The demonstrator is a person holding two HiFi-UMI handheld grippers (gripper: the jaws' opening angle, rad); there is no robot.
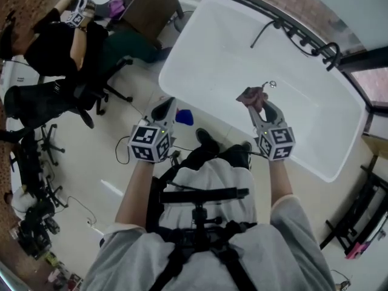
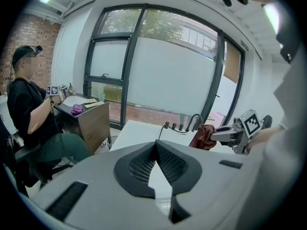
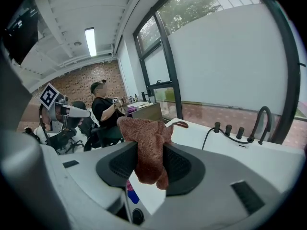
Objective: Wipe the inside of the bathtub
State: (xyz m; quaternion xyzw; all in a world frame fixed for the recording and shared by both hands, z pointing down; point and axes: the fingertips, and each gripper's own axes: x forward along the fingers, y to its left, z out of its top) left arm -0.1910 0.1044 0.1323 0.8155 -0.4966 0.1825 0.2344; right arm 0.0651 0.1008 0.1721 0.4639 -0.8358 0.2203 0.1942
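Note:
The white bathtub fills the upper right of the head view, and its inside holds nothing. My right gripper hovers over the tub's near rim, shut on a brown cloth. In the right gripper view the cloth hangs bunched between the jaws, with the tub beyond. My left gripper is held outside the tub's near-left corner, over the floor. Its jaws meet at the tips with nothing between them. The left gripper view also shows the right gripper and the cloth.
A black faucet and taps with a hose sit on the tub's far rim by the window. A blue object lies on the floor beside the tub. A seated person, a desk and office chairs stand at left.

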